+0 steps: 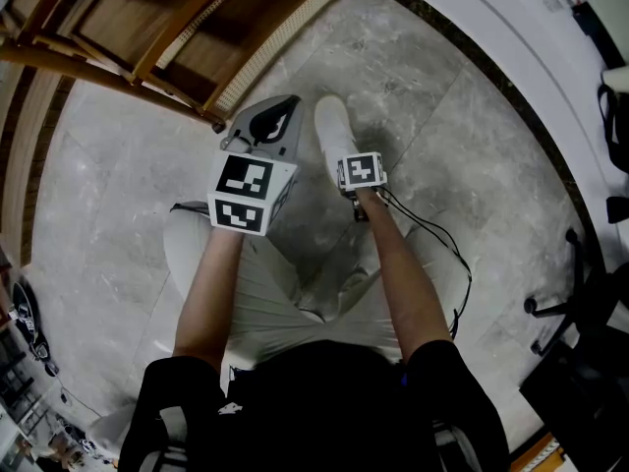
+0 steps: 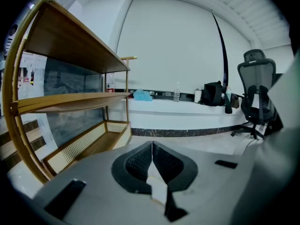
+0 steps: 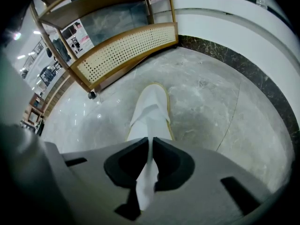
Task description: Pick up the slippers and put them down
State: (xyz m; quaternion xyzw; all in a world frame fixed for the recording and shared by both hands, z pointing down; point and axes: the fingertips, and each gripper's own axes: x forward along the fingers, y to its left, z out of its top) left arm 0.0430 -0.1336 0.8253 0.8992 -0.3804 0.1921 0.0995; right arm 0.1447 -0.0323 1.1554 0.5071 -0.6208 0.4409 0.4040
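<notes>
Near the wooden rack [image 3: 126, 46], right tongs [image 3: 151, 139] clamp 1 white slipper [image 3: 151, 107]; left tongs [image 2: 152, 144] sit closed together.

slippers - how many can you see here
1 for sure: a white fabric slipper pinched in the right tool. A white scrap in the left tool may be another.

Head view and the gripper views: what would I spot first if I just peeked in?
A white slipper catches the eye first. It sits mid-picture against the grey floor, pinched at one end by the right hand-held gripper. Next comes the big wooden rack at the upper left, with its woven cane side.
</notes>
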